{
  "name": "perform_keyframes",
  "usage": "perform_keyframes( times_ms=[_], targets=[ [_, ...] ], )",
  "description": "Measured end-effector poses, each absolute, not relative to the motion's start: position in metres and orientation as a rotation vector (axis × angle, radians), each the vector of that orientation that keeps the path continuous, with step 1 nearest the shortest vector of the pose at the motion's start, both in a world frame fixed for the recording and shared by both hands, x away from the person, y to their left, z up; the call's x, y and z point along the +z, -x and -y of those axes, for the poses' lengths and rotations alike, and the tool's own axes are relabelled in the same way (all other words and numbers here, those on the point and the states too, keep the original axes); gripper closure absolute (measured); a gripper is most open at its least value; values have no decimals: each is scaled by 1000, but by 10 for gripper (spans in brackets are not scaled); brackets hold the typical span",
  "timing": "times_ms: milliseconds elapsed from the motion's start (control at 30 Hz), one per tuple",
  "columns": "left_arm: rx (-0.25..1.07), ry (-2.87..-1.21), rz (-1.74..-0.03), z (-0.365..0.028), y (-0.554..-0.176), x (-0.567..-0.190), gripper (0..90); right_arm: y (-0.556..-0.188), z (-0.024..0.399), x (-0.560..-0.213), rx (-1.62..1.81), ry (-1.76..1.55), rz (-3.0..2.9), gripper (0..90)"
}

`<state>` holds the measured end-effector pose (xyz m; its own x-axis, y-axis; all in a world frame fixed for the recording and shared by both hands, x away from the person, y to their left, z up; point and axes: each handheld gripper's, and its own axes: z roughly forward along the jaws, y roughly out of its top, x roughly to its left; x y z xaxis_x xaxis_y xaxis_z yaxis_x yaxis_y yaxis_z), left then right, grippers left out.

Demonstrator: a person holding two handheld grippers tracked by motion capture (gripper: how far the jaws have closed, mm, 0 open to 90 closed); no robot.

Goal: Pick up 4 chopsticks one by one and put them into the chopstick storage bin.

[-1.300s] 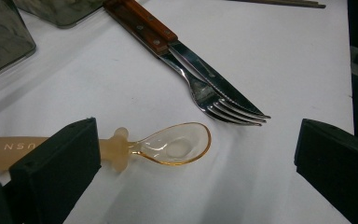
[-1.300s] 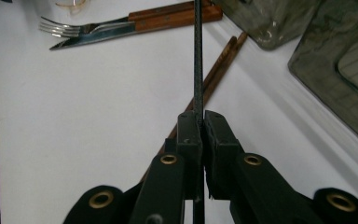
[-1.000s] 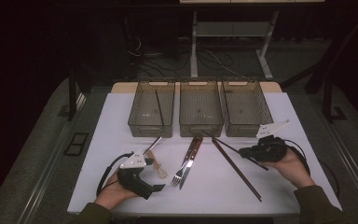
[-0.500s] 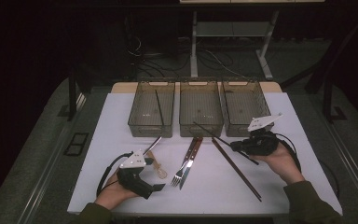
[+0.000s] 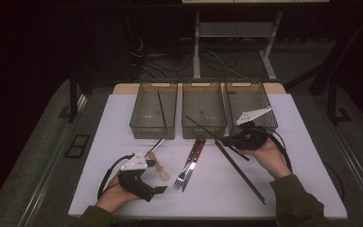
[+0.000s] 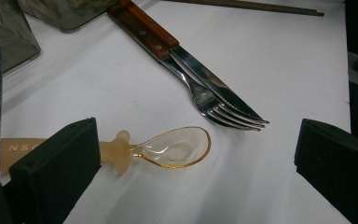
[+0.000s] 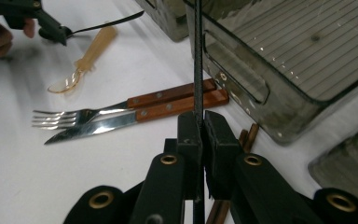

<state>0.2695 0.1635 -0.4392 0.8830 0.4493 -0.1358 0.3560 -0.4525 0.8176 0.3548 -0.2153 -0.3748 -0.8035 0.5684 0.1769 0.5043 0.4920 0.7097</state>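
My right gripper (image 5: 225,140) is shut on a thin black chopstick (image 5: 202,126) and holds it just above the table. The chopstick's far end points over the front of the middle bin (image 5: 203,134). In the right gripper view the jaws (image 7: 198,135) pinch the chopstick (image 7: 197,56), which runs upward across the bin's corner (image 7: 242,88). At the near left my left gripper (image 5: 159,190) rests low on the table, open. An amber plastic spoon (image 6: 177,149) lies between its wide-apart jaws, untouched. A second black chopstick (image 5: 161,109) lies in the left bin (image 5: 141,126).
A wood-handled fork (image 5: 185,171) and knife (image 5: 194,163) lie side by side mid-table. A pair of brown chopsticks (image 5: 240,172) lies diagonally at the right. A metal handle (image 5: 155,146) lies beside the amber spoon. The right bin (image 5: 264,101) stands behind my right hand.
My right gripper has moved left and toward the bins, slightly higher, carrying the black chopstick. The left gripper has stayed put.
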Motion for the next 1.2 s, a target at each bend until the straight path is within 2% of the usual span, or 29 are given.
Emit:
perform_keyframes(
  times_ms=[1200],
  targets=[
    [121, -2087, -564, -163, -268, -437, 0, -414, 126, -336, 1103, -1020, -2637, 858]
  ],
)
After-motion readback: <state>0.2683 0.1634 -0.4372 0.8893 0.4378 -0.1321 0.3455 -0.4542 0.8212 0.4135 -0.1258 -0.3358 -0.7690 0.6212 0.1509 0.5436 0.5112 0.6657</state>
